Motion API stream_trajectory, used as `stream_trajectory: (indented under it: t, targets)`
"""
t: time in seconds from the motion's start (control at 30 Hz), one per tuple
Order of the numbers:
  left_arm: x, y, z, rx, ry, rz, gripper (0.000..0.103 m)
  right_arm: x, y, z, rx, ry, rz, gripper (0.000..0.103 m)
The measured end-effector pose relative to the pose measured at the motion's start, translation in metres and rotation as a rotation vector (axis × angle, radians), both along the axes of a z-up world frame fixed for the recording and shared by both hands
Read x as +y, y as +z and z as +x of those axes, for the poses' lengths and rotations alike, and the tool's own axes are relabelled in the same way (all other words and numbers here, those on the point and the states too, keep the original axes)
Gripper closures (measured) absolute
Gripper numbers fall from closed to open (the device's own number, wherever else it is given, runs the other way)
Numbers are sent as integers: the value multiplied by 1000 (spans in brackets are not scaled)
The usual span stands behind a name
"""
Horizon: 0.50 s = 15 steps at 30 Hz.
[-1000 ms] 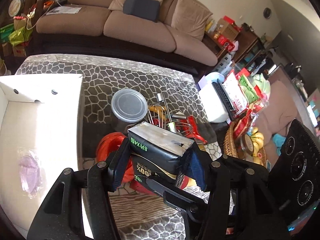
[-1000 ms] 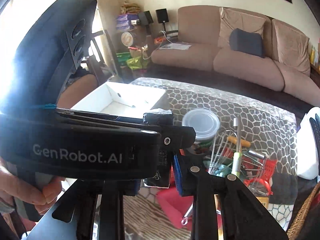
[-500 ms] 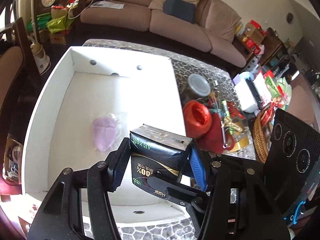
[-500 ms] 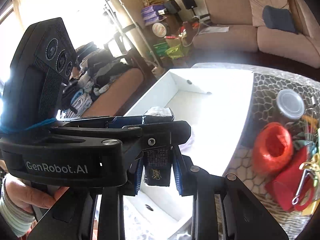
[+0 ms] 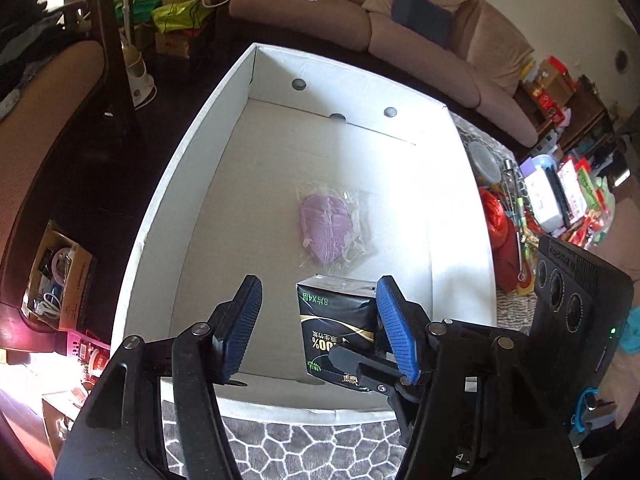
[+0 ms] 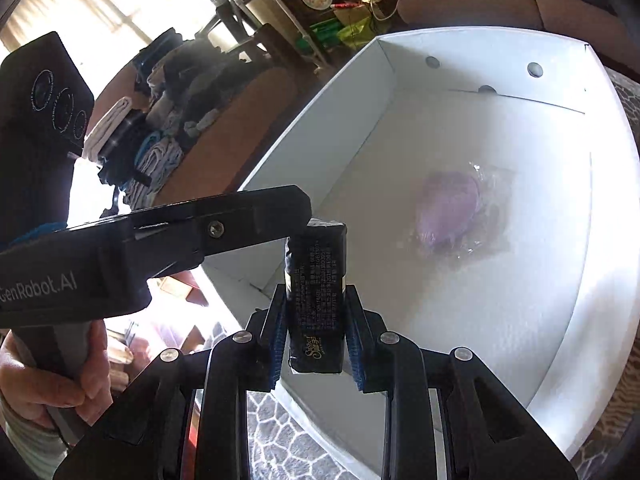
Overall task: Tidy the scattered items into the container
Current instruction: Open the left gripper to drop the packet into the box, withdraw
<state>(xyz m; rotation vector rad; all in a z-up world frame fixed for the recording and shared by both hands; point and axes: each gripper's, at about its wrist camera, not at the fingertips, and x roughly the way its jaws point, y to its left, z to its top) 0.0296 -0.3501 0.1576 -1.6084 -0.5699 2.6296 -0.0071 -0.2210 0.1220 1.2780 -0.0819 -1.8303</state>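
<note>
Hovering inside white box rim, right claw pinches black pack.

sofa brown (navy cushion) | chair beside table | cardboard box on floor

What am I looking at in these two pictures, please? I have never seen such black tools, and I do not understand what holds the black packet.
There is no robot here. A person holds a two-finger gripper in each hand; the left hand shows on its handle. Each picture comes from a camera on one gripper, looking along its fingers. Both look down into a white box on a table with a patterned cloth. A purple item in clear wrap lies in the box. The right gripper clamps the black packet above the box floor. The left gripper has just been opening: one pad stands clear of the packet. More scattered items lie beside the box.
</note>
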Motion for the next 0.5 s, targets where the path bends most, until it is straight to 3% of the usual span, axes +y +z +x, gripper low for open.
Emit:
stream_trajectory:
  t: [0.13,0.5]
  targets:
    - [1,-6,-1,-5,8,-8,46,-1,-8,-10,-18,-33,26,77]
    - [-5,-17,-6,-10,18,23,46,12,-39,-39,-206,-135,183,74]
